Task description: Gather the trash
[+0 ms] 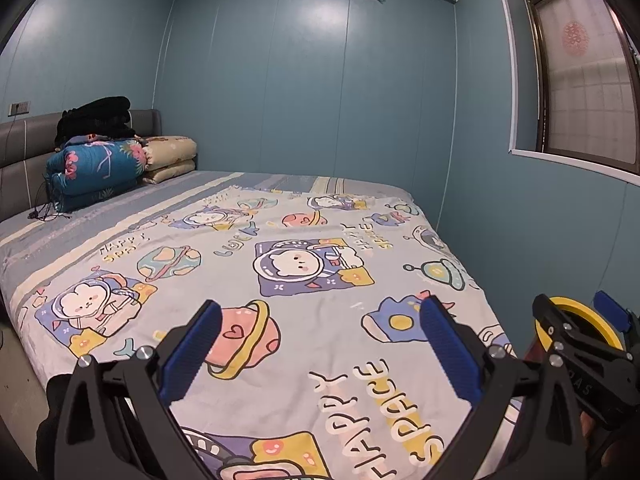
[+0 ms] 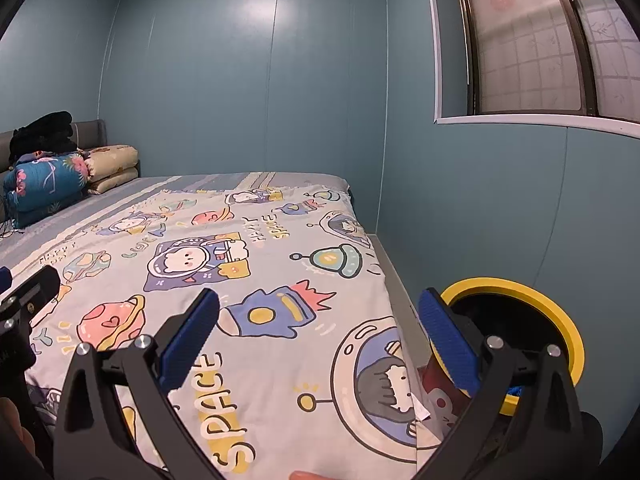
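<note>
A bin with a yellow rim (image 2: 556, 316) and a dark inside stands on the floor in the gap between the bed's right side and the wall; in the left wrist view its rim (image 1: 596, 322) peeks out at the far right. My right gripper (image 2: 320, 298) hovers open over the bed's near right corner, its right finger (image 2: 448, 344) overlapping the bin's rim. My left gripper (image 1: 320, 308) is open over the cartoon space-print cover (image 1: 304, 240), nothing between its blue pads. Each gripper shows at the other view's edge: right gripper (image 1: 570, 306), left gripper (image 2: 22, 280). The cover shows only its print.
Folded quilts (image 1: 96, 168) topped by black clothing (image 1: 96, 116) sit at the padded headboard (image 1: 20, 140), with a dark cable beside them. A red patterned item (image 2: 438, 384) lies between the bed and bin. Blue walls and a window (image 2: 540, 40) close in the right side.
</note>
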`<state>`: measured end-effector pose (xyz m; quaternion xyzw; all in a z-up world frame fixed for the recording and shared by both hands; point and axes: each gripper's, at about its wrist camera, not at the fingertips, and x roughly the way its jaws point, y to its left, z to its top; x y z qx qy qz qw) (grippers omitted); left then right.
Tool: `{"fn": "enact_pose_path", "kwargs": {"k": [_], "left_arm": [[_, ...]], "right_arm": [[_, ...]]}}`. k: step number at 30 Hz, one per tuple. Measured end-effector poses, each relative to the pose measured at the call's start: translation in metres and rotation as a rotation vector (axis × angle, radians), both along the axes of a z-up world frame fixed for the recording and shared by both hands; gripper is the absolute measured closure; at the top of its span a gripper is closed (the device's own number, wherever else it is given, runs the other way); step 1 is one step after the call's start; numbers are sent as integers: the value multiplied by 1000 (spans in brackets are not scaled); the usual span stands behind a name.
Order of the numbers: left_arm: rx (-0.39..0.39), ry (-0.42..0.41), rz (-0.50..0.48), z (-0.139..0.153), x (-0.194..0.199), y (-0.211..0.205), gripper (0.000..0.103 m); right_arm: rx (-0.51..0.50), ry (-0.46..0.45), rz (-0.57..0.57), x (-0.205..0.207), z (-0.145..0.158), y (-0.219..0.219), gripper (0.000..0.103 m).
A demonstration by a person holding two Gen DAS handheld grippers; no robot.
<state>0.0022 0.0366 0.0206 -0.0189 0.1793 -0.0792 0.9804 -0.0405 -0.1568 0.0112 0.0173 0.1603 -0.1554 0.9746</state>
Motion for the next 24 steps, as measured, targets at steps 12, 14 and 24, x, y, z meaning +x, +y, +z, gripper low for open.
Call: {"fn": "enact_pose_path", "kwargs": {"k": [12,14,24], "left_arm": [[-3,5,6,-1,1,1,8],[-8,11,2,-2,1,1,8],[-16,14,-3,-1,1,1,8]], "right_arm": [[12,8,-12,-1,1,-2,8],[12,10,-11,-1,0,-2,8],[19,25,-16,1,-2,-3,8]]}}
